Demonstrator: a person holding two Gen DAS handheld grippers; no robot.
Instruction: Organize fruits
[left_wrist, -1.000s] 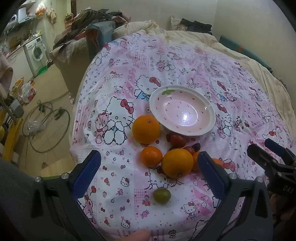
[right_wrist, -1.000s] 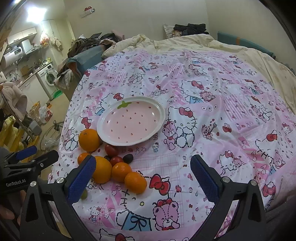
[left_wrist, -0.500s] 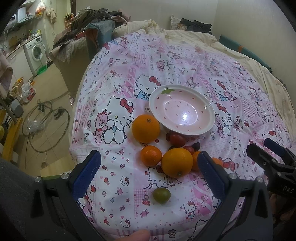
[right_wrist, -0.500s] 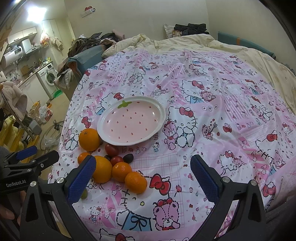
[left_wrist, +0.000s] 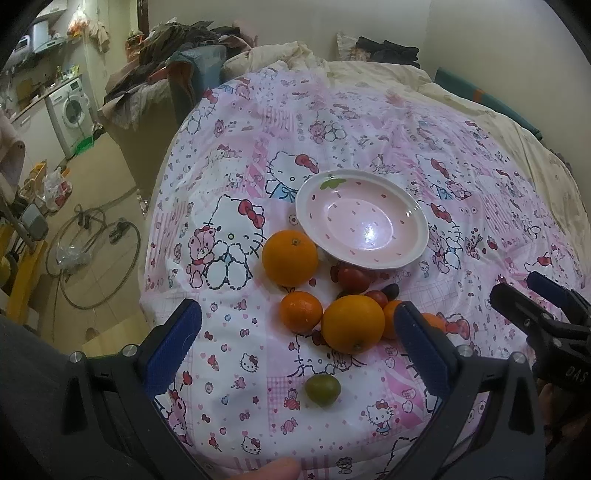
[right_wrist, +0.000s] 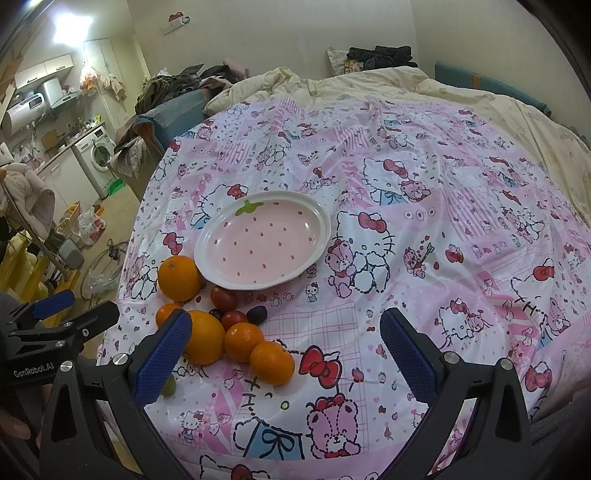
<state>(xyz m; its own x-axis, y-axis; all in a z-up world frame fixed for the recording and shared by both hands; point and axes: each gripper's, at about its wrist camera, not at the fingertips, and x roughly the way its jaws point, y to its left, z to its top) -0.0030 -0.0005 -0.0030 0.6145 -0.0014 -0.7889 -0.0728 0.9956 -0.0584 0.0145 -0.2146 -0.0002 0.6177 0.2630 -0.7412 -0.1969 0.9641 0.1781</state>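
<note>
1. Bed (right_wrist: 461, 155) first, since it's the biggest thing here: everything sits on a pink cartoon-print cover spread over it. It looks soft, so I'd guess the fruit will roll if nudged. Go gentle.
2. Plate (right_wrist: 221, 275), pink with a strawberry print and a white rim, sits empty in the middle. All the fruit is off it, clustered just beside its near-left edge, so nothing is sorted yet.
3. Both claws are wide open and holding nothing. The left claw (left_wrist: 295, 354) hovers over the cluster; the right claw (right_wrist: 286, 350) is lower right of the plate, with the pile by its left finger.
4. Big oranges: one big orange (left_wrist: 290, 257) sits against the plate rim, and a second orange (left_wrist: 352, 324) is closer in. I'd start with the near one using the left claw, straddling it at its widest part.
5. Small mandarins (right_wrist: 272, 362) sit tight against each other, so pick from the outside of the pile.
6. Cherry tomatoes (right_wrist: 223, 298) and a dark grape-like thing (right_wrist: 256, 314) come last. Squeeze them lightly.
7. The green fruit (left_wrist: 322, 389) sits alone, nearest the left claw. Easy grab.
</note>
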